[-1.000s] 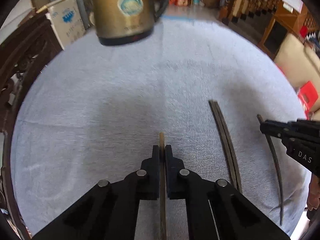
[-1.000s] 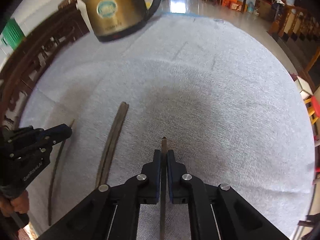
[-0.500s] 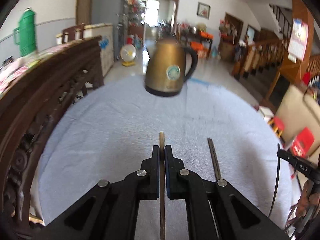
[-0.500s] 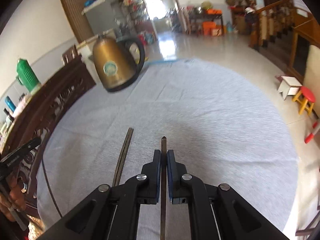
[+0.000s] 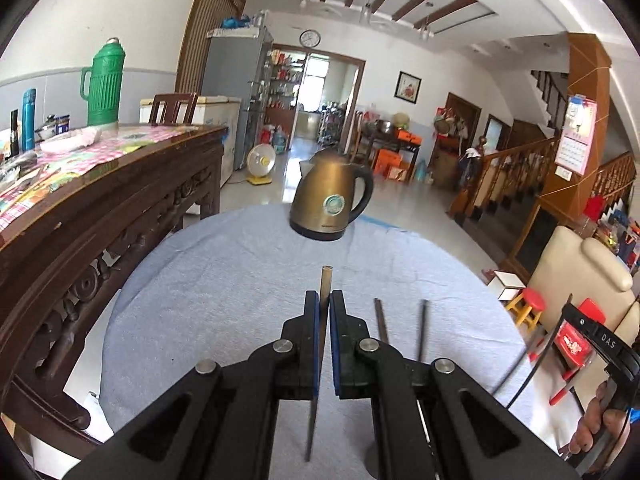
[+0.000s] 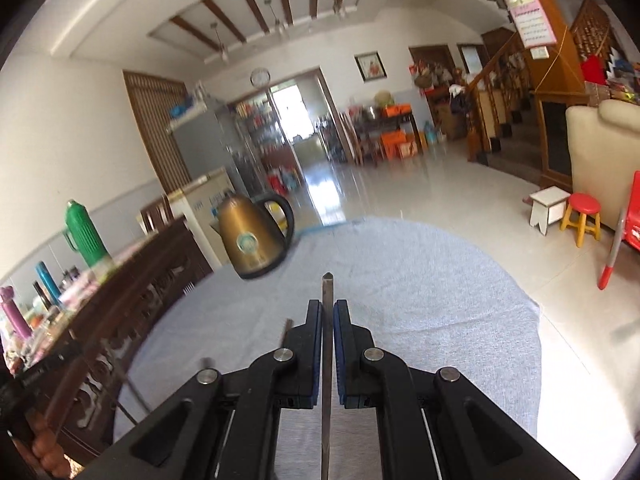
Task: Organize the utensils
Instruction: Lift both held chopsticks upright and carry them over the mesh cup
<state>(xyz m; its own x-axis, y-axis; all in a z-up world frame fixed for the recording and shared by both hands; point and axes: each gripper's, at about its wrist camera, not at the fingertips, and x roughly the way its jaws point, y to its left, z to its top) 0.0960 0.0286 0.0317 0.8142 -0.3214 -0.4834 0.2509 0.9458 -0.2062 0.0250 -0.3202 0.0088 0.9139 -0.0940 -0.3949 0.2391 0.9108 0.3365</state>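
Observation:
My left gripper [image 5: 324, 300] is shut on a brown chopstick [image 5: 325, 276]. Its tip pokes out ahead of the jaws, above the grey-blue tablecloth [image 5: 224, 300]. Two dark chopsticks [image 5: 380, 320] show on the cloth just right of those jaws. My right gripper [image 5: 592, 334] comes in at the right edge, a hand around its grip, carrying a thin dark chopstick [image 5: 536, 364]. In the right wrist view that right gripper [image 6: 328, 308] is shut on the chopstick [image 6: 328, 284], pointed end forward. The left gripper [image 6: 36, 376] is blurred at the left edge. One lying chopstick [image 6: 286, 326] peeks out beside the jaws.
A brass-coloured kettle [image 5: 332, 200] stands at the far edge of the round table. A carved dark wooden table [image 5: 100, 216] with a green thermos [image 5: 105, 84] runs along the left. Off the right edge are a cream sofa [image 5: 580, 272] and small stools [image 6: 582, 216] on the tiled floor.
Both grippers have risen and tipped upward with their chopsticks still clamped. The views now take in the room, and the kettle looks smaller and farther off.

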